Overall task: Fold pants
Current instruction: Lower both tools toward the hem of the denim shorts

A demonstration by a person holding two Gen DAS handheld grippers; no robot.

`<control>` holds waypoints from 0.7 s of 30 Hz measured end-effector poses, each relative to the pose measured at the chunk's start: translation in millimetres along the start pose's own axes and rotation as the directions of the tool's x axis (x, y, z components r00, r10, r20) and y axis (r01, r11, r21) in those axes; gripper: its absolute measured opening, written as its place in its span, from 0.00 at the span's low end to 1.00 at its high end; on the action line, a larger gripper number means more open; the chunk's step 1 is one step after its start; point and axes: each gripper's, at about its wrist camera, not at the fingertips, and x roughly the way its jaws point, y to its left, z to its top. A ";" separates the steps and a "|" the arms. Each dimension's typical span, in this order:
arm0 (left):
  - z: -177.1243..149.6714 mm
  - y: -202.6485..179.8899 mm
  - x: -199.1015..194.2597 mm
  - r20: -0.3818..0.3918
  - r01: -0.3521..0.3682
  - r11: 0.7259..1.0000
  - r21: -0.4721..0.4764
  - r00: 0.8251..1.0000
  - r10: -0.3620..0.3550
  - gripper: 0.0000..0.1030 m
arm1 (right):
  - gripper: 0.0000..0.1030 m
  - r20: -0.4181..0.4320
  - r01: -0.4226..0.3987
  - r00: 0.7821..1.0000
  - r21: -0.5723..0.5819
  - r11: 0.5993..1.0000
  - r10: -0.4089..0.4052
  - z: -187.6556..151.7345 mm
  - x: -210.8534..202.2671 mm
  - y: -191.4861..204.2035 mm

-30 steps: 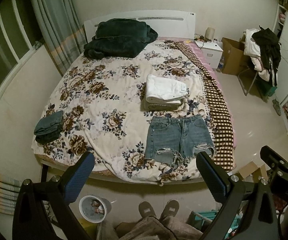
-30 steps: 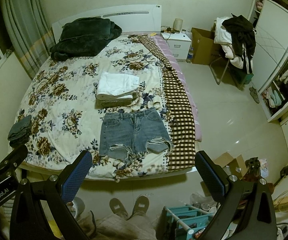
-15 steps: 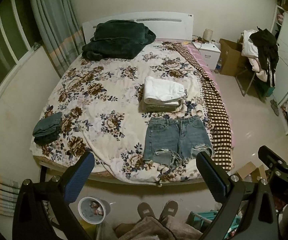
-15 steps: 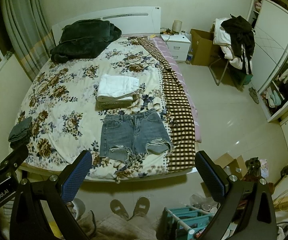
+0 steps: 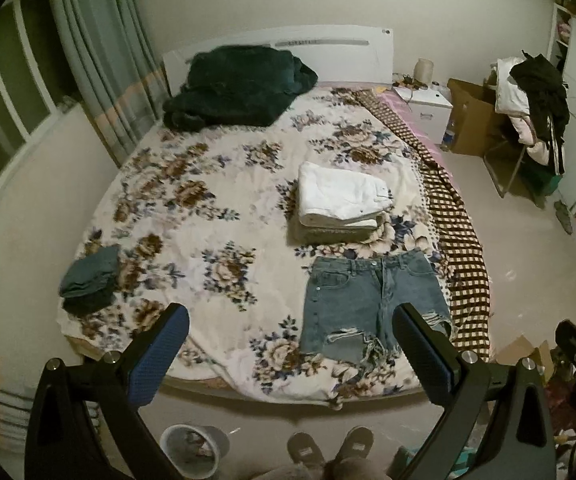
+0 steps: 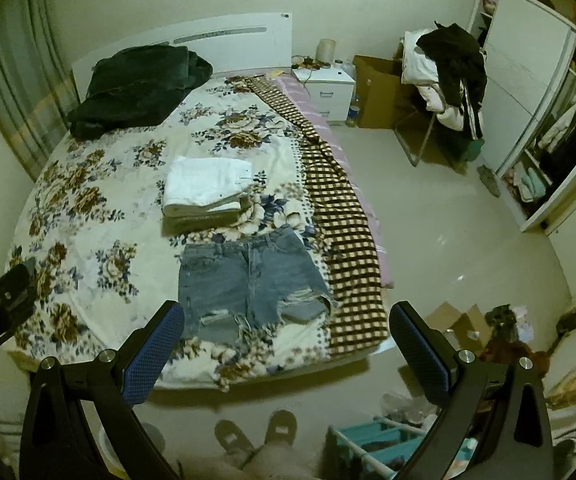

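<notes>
Frayed denim shorts (image 5: 372, 304) lie flat on the floral quilt (image 5: 207, 216); a folded white stack (image 5: 340, 200) sits just behind. Both grippers, left (image 5: 290, 354) and right (image 6: 285, 350), hover wide, holding nothing.

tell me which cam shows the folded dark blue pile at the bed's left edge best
The left wrist view. There the folded dark blue pile lies fully in sight on the floral bedspread, clear of both fingers. In the right wrist view the left gripper's body covers that spot at the frame's left edge, so at most a sliver shows.
</notes>
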 end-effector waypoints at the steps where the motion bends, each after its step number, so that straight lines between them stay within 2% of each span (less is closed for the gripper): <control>1: 1.1 -1.8 13.8 -0.013 0.001 1.000 0.003 1.000 -0.001 1.00 | 1.00 -0.003 -0.002 1.000 0.006 1.000 0.002 1.4 14.8 -0.7; 7: 7.5 -21.6 83.0 -0.088 0.002 1.000 0.010 0.996 -0.001 1.00 | 1.00 -0.059 -0.012 0.998 0.025 1.000 0.013 8.8 108.9 -10.0; 12: 15.8 -42.6 133.7 -0.140 -0.035 0.999 -0.008 0.990 0.034 1.00 | 1.00 -0.123 -0.037 0.992 0.001 0.999 0.037 23.2 194.3 -23.2; 15: 21.6 -59.3 163.8 -0.159 -0.075 0.997 -0.013 0.985 0.072 1.00 | 1.00 -0.154 -0.079 0.985 -0.025 0.997 0.074 37.2 250.3 -34.5; 21: 30.0 -102.2 241.0 -0.236 -0.150 0.988 -0.037 0.962 0.137 1.00 | 1.00 -0.259 -0.186 0.952 -0.063 0.981 0.164 66.9 370.7 -57.5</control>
